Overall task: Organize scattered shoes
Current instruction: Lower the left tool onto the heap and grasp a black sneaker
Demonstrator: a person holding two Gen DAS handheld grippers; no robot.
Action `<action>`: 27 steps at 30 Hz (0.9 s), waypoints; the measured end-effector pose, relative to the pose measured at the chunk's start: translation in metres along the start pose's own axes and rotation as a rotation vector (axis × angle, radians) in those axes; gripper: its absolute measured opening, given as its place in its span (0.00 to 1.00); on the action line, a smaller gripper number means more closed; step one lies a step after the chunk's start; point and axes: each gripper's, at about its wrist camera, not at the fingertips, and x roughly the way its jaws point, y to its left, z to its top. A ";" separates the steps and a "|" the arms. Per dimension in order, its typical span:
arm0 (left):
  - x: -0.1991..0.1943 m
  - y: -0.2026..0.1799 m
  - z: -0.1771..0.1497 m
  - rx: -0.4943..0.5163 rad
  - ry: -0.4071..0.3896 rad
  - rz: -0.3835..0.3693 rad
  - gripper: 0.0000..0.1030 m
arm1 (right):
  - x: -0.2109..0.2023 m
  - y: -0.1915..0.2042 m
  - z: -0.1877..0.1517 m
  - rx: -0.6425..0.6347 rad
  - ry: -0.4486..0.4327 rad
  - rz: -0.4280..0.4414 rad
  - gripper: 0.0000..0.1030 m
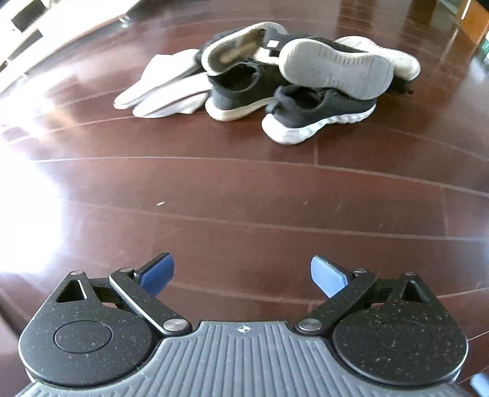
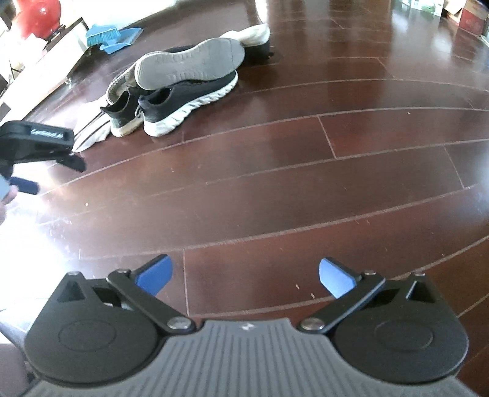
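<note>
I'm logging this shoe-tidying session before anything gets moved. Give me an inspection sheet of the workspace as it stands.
Surface: dark red wooden floor, glossy, with window glare at the left.
Job's things: shoe pile; one black sneaker upright in front, another sole-up across it, white slippers at the pile's left.
Clutter: small specks on the boards.
Grippers: left gripper and right gripper both open, empty, short of the pile.
Cables: nothing seen.
Surroundings: blue brush and dustpan and a red round object beyond the pile.

Black tool (image 1: 242,276), blue fingertips (image 1: 159,271)
</note>
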 end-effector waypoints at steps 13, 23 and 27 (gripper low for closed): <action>0.070 0.036 0.132 -0.011 -0.008 -0.122 0.86 | 0.060 0.065 0.105 0.016 -0.140 -0.009 1.00; 0.117 0.030 0.221 0.025 -0.023 -0.238 0.76 | 0.108 0.095 0.123 0.010 -0.104 -0.016 1.00; 0.154 0.031 0.243 -0.067 -0.011 -0.336 0.73 | 0.128 0.097 0.140 0.015 -0.096 -0.011 1.00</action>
